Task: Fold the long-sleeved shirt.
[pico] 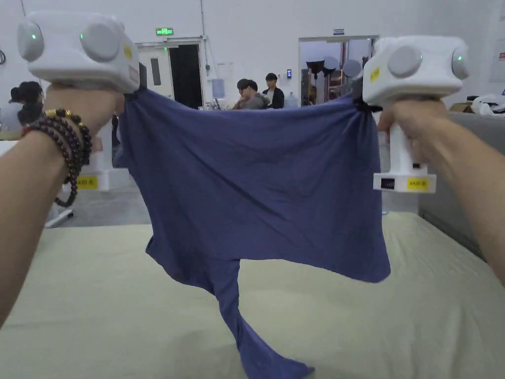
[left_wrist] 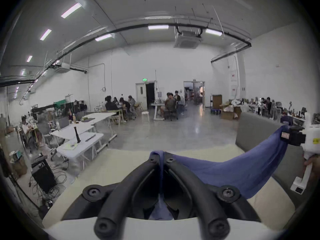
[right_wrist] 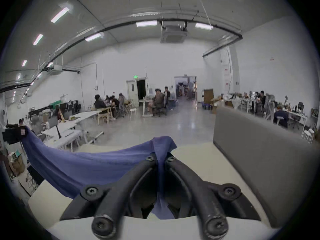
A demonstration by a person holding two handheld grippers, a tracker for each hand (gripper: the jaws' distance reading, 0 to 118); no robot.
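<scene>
A blue long-sleeved shirt (pico: pixel 256 187) hangs spread in the air between my two grippers, above a pale green table (pico: pixel 98 306). One sleeve (pico: pixel 246 335) trails down onto the table. My left gripper (pico: pixel 134 94) is shut on the shirt's upper left corner; its black jaws pinch the blue cloth (left_wrist: pixel 161 159) in the left gripper view. My right gripper (pico: pixel 362 104) is shut on the upper right corner, its jaws pressing the cloth (right_wrist: pixel 160 155) in the right gripper view. The shirt (left_wrist: pixel 242 167) (right_wrist: pixel 78 162) sags between both grips.
A grey partition (pico: pixel 473 163) stands along the table's right side. Beyond the table lie an open floor, white tables (left_wrist: pixel 81 131) at the left with cables under them, and several seated people (pico: pixel 256 96) near the far doors.
</scene>
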